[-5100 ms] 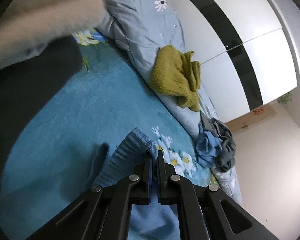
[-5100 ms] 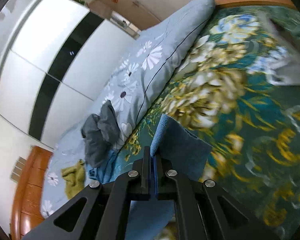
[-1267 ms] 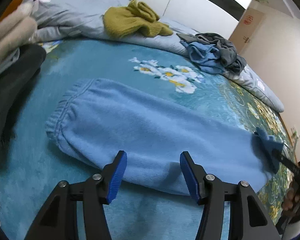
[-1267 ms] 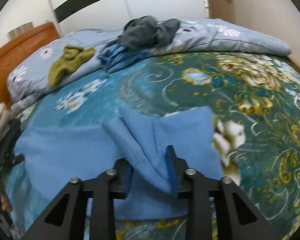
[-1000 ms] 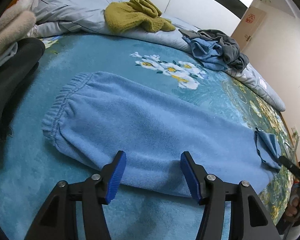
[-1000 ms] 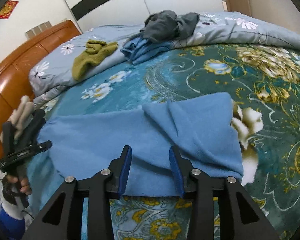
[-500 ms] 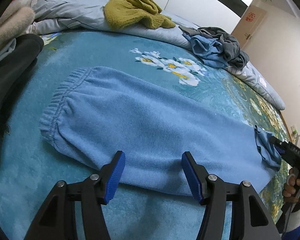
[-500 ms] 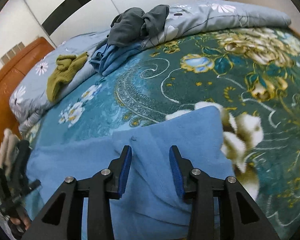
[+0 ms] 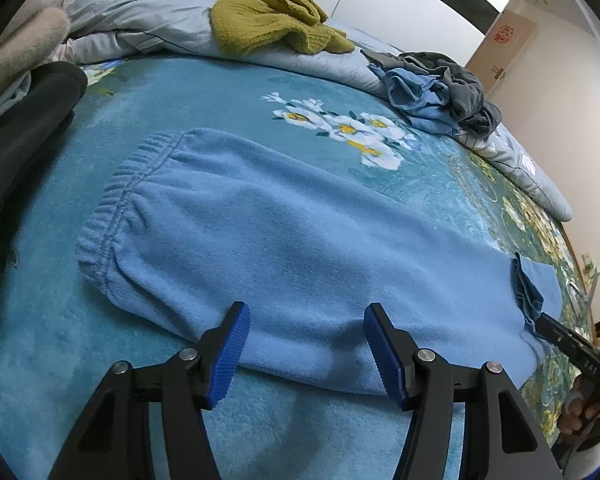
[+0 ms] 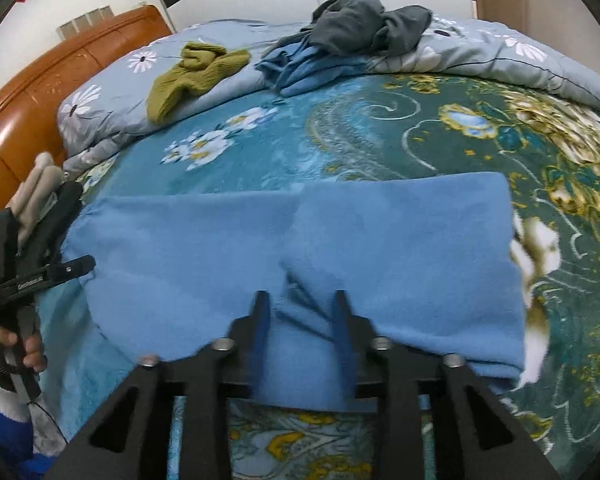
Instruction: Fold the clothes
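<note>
Light blue fleece pants [image 9: 300,240] lie flat along the blue floral blanket, the elastic waistband [image 9: 112,208] at the left end. My left gripper [image 9: 306,344] is open, its blue pads just over the near edge of the pants. In the right wrist view the same pants [image 10: 380,240] spread across the bed. My right gripper [image 10: 302,320] is open, with a raised fold of the leg end between its fingers. That fold shows at the far right in the left wrist view [image 9: 528,292].
An olive sweater [image 9: 272,20] and a heap of grey and blue clothes [image 9: 440,88] lie on the grey flowered duvet [image 9: 140,12] at the far side. Black and beige folded clothes [image 9: 24,92] sit at the left. A wooden headboard [image 10: 40,92] stands behind.
Five seconds ago both grippers were shut on the pants, held up. The pants now lie spread on the bed and both grippers have opened. My right gripper has shifted toward the fold at the leg end.
</note>
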Demonstrator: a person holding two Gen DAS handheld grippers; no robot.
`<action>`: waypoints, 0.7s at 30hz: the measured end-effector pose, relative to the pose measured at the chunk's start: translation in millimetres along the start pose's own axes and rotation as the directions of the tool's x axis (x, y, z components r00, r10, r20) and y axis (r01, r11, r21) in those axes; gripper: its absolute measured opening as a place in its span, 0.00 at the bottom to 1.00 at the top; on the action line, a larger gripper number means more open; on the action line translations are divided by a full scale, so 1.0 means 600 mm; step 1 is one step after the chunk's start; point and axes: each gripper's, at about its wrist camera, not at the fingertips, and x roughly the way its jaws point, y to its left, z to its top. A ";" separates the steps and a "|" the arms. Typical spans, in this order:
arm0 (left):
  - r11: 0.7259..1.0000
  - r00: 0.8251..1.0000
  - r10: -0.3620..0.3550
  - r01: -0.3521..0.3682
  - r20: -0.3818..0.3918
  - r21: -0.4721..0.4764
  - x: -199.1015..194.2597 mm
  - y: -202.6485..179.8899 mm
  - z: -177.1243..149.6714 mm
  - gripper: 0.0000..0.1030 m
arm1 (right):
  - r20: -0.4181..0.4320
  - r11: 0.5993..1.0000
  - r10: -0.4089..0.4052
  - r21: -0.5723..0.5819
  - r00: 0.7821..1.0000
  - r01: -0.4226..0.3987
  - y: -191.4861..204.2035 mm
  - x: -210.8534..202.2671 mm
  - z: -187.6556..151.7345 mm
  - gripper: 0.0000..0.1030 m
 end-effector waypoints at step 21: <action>0.999 0.999 0.035 -0.035 0.033 0.001 -0.015 -0.008 0.013 0.62 | 0.184 0.974 -0.112 0.217 0.977 0.071 -0.127 -0.108 0.012 0.06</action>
